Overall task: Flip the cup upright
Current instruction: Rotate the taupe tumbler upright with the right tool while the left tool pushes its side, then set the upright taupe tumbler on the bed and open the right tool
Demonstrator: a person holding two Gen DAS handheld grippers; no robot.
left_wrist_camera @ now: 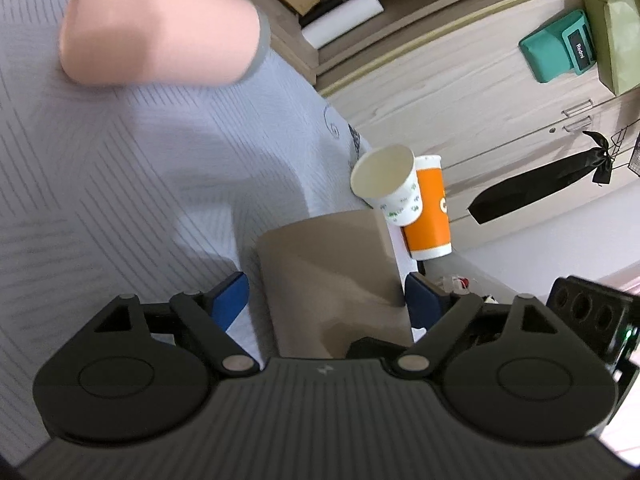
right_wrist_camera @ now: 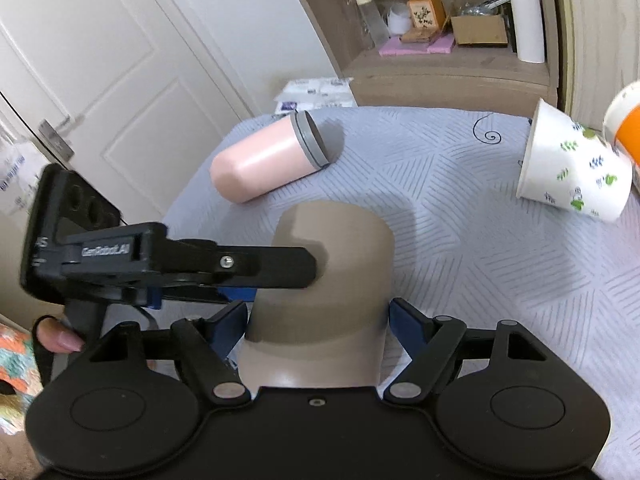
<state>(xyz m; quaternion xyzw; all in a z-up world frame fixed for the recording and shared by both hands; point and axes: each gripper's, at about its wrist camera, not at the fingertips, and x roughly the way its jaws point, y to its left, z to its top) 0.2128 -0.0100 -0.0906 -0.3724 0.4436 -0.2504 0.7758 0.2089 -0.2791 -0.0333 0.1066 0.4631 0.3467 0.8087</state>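
Up close, both the left gripper (left_wrist_camera: 326,300) and the right gripper (right_wrist_camera: 316,316) squeezed the brown cup (right_wrist_camera: 324,280) above the gray bedspread (right_wrist_camera: 460,240). Farther off, a pink cup (right_wrist_camera: 264,158) lay on its side, and a white paper cup (right_wrist_camera: 568,168) leaned against an orange cup (left_wrist_camera: 430,216).

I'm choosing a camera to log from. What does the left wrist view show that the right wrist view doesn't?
Only the left wrist view shows the teal box and black bow. Only the right wrist view shows the white door and the pink cup's grey rim. Both show the brown cup, held by left gripper and right gripper, and the white leaf-print paper cup.
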